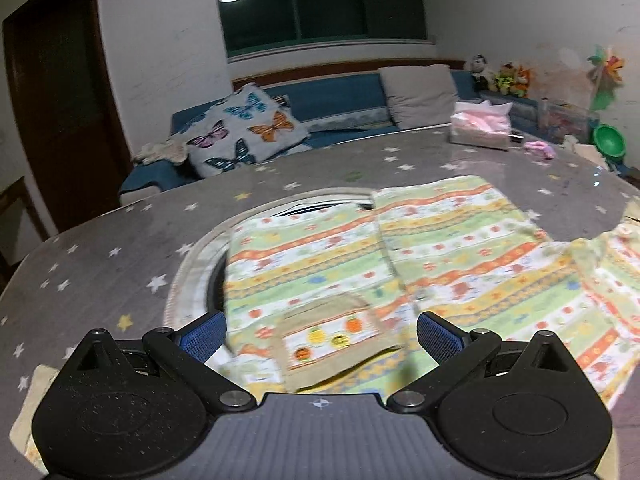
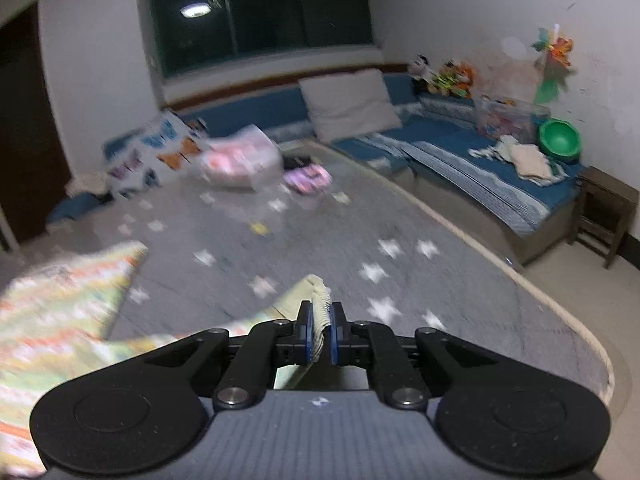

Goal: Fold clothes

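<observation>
While the left tool hovers with jaws spread wide, gripping nothing, its blue pads straddle the near edge of the striped green, yellow and orange patterned garment, just above its beige pocket patch. Right tool is clenched on a pale ribbed cuff of that garment. Garment lies mostly flat on the grey star-print desk cover. Farther back: pink tissue pack, butterfly cushion, blue sofa, dark window.
</observation>
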A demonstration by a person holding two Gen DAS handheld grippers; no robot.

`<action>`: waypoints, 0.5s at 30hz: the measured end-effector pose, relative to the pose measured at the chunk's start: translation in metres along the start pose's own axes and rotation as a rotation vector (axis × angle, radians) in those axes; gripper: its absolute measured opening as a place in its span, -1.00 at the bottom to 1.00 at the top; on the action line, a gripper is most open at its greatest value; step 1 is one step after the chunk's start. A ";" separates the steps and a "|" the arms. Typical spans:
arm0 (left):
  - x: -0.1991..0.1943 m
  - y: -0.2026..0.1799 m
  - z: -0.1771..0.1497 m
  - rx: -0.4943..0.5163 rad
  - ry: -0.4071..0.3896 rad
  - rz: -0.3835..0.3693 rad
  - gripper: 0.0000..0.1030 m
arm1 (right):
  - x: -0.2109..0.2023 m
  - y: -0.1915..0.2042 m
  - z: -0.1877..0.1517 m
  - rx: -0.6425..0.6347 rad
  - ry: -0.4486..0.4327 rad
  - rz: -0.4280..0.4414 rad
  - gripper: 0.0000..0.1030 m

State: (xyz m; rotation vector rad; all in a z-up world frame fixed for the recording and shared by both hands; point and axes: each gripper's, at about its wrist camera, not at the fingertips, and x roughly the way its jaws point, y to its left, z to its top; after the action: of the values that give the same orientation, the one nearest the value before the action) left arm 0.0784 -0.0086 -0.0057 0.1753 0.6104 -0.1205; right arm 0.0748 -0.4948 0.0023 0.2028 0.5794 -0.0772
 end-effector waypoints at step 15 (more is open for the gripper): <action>-0.021 0.028 -0.023 -0.086 -0.026 0.031 1.00 | -0.049 0.161 0.054 -0.184 -0.056 0.539 -0.86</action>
State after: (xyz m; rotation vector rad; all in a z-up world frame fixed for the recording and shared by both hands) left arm 0.0532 0.0248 -0.0090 0.0996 0.5855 -0.0658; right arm 0.0837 -0.3486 0.1003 0.1715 0.4577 0.4898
